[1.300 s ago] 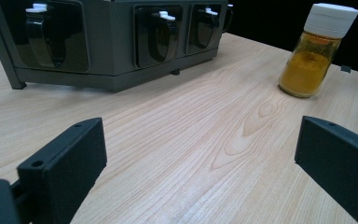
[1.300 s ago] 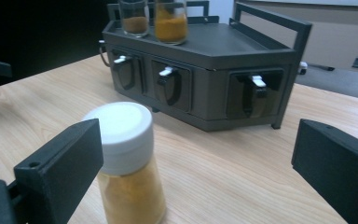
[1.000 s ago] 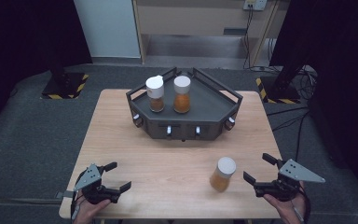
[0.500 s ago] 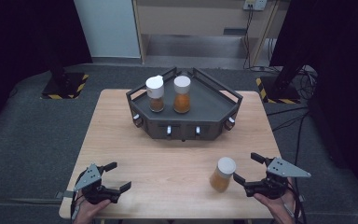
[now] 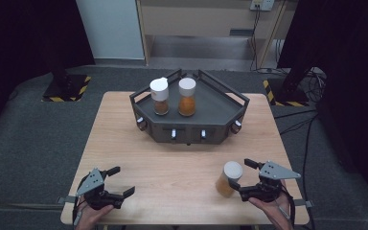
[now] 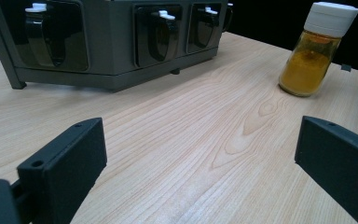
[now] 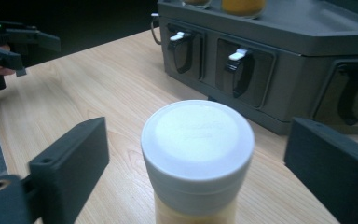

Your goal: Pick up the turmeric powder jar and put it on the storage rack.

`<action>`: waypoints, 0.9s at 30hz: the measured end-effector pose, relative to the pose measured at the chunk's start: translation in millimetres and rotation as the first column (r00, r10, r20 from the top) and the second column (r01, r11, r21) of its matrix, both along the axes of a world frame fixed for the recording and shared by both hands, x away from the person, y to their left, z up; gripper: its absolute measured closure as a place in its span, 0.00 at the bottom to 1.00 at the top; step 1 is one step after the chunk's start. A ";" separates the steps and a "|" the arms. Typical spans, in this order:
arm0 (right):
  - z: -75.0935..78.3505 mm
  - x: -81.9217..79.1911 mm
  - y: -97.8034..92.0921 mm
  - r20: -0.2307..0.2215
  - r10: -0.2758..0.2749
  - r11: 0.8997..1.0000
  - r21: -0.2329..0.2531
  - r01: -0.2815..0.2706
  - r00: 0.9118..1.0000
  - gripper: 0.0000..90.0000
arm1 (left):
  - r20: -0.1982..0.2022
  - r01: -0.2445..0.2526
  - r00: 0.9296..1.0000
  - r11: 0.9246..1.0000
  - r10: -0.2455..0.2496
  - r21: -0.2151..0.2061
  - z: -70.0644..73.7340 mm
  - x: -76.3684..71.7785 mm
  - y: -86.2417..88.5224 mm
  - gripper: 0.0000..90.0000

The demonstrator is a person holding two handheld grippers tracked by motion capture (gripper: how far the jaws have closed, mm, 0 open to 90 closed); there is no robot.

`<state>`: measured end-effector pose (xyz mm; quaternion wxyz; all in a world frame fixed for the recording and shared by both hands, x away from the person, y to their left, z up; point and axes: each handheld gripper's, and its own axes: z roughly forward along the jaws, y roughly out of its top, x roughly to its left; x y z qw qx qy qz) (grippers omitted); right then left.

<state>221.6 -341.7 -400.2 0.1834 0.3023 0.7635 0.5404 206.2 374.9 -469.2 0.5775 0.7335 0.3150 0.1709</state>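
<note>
Behind the spice jar [image 5: 229, 178], grey rack [image 5: 190, 125].

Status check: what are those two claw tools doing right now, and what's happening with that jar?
Right gripper open, jaws either side of the spice jar, not touching. Left gripper open, low over the table. Jar upright, lid on. Nothing in the way.

Lab/test studio: lone wooden table [image 5: 182, 167] on grey carpet [image 5: 33, 139], black curtains [image 5: 24, 33], hazard-taped stand bases [image 5: 67, 88].
</note>
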 end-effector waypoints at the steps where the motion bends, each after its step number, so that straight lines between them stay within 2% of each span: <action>1: -1.0 1.1 1.6 0.001 0.003 1.000 -0.005 -0.003 1.000 0.09 | 0.000 0.001 1.000 1.000 -0.001 0.001 0.1 0.0 0.0 0.01; 4: -5.1 4.0 4.6 -0.004 0.009 1.000 -0.001 -0.009 1.000 0.13 | 0.000 0.000 1.000 1.000 0.000 0.000 0.1 0.0 0.1 0.01; 12: -11.9 12.8 10.0 -0.027 0.034 0.999 -0.032 -0.035 0.999 0.22 | -0.001 0.001 1.000 1.000 -0.001 0.000 0.1 0.1 0.1 0.01; 14: -15.1 13.4 9.3 -0.027 0.031 0.999 -0.025 -0.032 0.999 0.29 | 0.000 0.002 1.000 1.000 -0.002 0.001 0.1 0.1 0.0 0.01; 16: -17.3 9.9 9.7 -0.008 0.011 0.999 -0.030 -0.011 1.000 0.36 | 0.000 0.001 1.000 1.000 -0.001 0.001 0.1 0.1 0.0 0.01; 18: -18.5 10.4 8.1 -0.010 0.012 1.000 -0.021 -0.012 1.000 0.37 | 0.000 0.002 1.000 1.000 -0.002 0.000 0.0 0.2 0.0 0.01; 27: -14.1 8.0 12.3 -0.013 -0.003 0.999 -0.039 0.003 1.000 0.37 | 0.000 0.002 1.000 1.000 -0.002 0.000 0.2 0.0 0.3 0.01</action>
